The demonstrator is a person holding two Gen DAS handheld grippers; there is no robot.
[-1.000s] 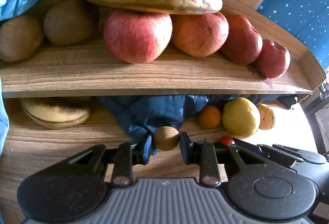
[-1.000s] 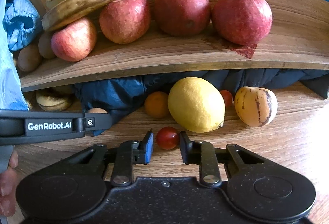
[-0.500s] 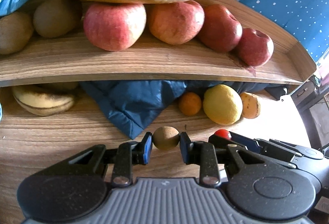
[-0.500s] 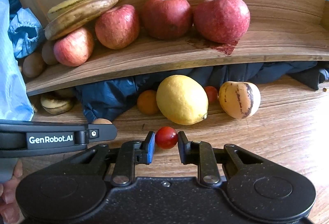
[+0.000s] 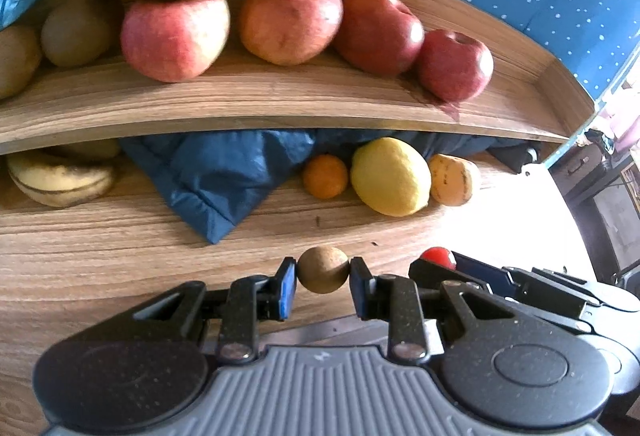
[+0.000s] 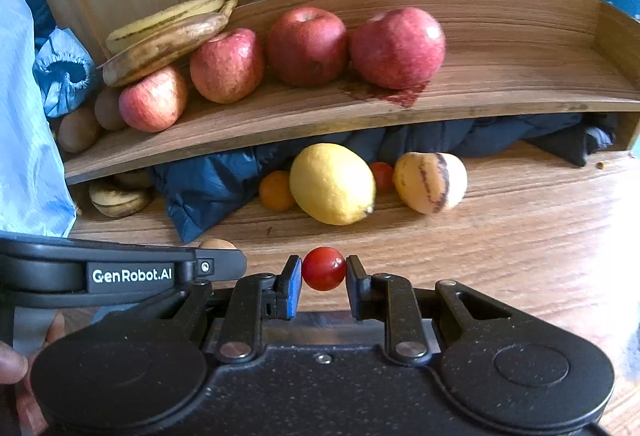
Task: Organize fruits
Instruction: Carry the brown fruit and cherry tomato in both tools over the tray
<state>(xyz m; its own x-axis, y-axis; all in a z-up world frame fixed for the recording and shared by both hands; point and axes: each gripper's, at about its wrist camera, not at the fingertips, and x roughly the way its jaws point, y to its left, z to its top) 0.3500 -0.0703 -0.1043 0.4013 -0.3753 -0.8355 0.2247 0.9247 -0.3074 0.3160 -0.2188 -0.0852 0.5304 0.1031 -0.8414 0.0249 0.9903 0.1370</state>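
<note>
Both grippers backed farther from shelf [image 6: 320,115] since earlier frame. Left gripper [image 5: 323,282] clamps small brown fruit [image 5: 323,270]; right gripper [image 6: 323,282] clamps cherry tomato [image 6: 323,268], both below shelf, probably for sorting.

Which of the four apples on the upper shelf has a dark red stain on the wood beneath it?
The rightmost apple, the one at the end of the row farthest from the bananas. A dark red stain spreads on the shelf under it; the other apples sit on clean wood.
</note>
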